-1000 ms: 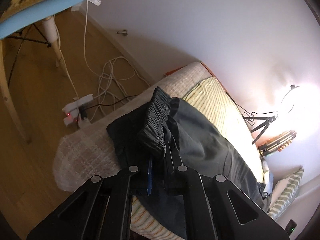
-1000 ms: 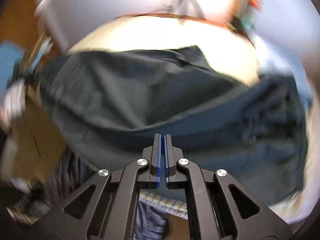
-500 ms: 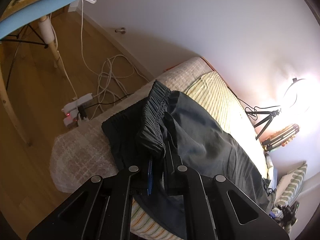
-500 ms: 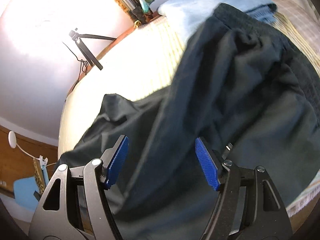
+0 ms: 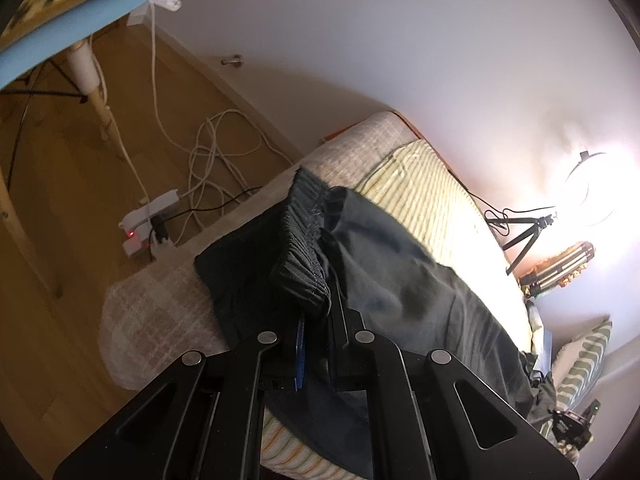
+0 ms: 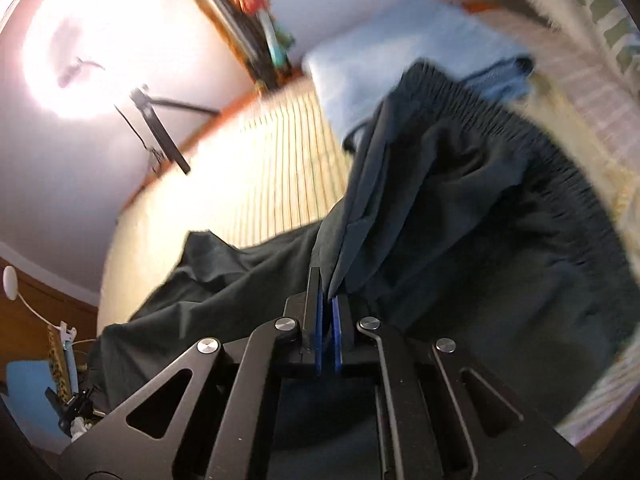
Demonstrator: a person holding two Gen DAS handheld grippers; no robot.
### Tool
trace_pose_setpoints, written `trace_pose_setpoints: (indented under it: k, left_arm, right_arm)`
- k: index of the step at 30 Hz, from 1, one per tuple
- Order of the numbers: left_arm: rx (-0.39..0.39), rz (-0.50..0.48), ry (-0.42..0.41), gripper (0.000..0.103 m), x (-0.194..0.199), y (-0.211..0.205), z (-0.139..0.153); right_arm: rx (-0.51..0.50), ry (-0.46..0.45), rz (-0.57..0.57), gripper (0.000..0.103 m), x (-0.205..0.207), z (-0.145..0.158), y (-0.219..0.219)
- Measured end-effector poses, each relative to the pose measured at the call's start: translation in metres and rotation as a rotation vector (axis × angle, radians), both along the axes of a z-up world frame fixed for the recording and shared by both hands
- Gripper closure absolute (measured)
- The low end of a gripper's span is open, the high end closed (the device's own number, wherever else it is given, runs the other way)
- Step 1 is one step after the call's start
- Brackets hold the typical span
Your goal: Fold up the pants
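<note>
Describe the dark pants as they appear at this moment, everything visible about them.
The pants are dark, thin, matte fabric with a gathered elastic waistband. They lie crumpled across the striped bed cover, a corner overhanging the checked mattress side. The left gripper is shut on the waistband; the right gripper pinches a raised fold.

The left wrist view looks close along its tool (image 5: 316,344) over the bed (image 5: 432,200) toward the wall. The right wrist view faces the other way, equally near. Both share the pants (image 5: 400,280) and the ring light (image 6: 80,52).
</note>
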State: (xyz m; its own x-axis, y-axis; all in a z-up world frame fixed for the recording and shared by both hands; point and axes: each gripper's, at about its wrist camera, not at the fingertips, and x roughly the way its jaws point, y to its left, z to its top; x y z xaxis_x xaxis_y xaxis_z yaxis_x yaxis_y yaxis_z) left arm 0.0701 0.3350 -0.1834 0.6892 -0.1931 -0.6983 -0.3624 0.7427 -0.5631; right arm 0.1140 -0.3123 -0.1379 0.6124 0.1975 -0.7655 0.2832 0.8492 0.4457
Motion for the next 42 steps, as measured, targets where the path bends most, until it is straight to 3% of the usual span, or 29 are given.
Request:
trace_pose_setpoints:
  k: [5, 8, 15, 23, 26, 29, 30, 33, 35, 36, 39, 42]
  left_arm:
    - [0.017, -0.016, -0.030, 0.096, -0.001, -0.002, 0.014]
    - [0.033, -0.016, -0.013, 0.096, -0.005, -0.001, 0.009]
    - [0.035, 0.015, 0.056, 0.096, -0.016, 0.009, -0.019]
    - [0.083, 0.000, 0.077, 0.096, -0.015, 0.007, -0.019]
    - [0.091, -0.005, 0.098, 0.092, -0.015, 0.008, -0.018]
    - [0.152, 0.002, 0.131, 0.073, -0.018, 0.005, -0.009]
    - [0.167, 0.003, 0.132, 0.073, -0.020, 0.005, -0.007]
    - [0.194, 0.032, 0.145, 0.072, -0.030, 0.010, 0.005]
    - [0.214, 0.046, 0.135, 0.072, -0.039, 0.012, 0.014]
    - [0.230, 0.054, 0.128, 0.072, -0.042, 0.010, 0.020]
    - [0.301, 0.046, 0.084, 0.072, -0.051, -0.006, 0.044]
    - [0.327, -0.037, 0.034, 0.072, -0.048, -0.038, 0.063]
  right_arm:
    - [0.005, -0.136, -0.003, 0.099, -0.053, 0.053, -0.006]
    - [-0.030, -0.160, 0.011, 0.099, -0.086, 0.062, 0.001]
    - [-0.054, -0.041, 0.011, 0.099, -0.125, 0.013, 0.013]
    - [-0.026, 0.083, 0.008, 0.099, -0.122, -0.042, 0.005]
    - [-0.013, 0.105, 0.028, 0.099, -0.120, -0.050, 0.005]
    - [0.013, 0.111, 0.055, 0.099, -0.121, -0.049, 0.001]
    - [0.029, 0.117, 0.061, 0.099, -0.121, -0.049, 0.000]
    - [0.049, 0.123, 0.080, 0.088, -0.127, -0.048, -0.004]
    - [0.052, 0.113, 0.086, 0.071, -0.134, -0.043, -0.009]
    - [0.053, 0.099, 0.082, 0.068, -0.141, -0.038, -0.014]
    - [0.081, 0.047, 0.054, 0.061, -0.154, -0.024, -0.032]
    - [0.080, 0.006, -0.045, 0.058, -0.167, -0.010, -0.064]
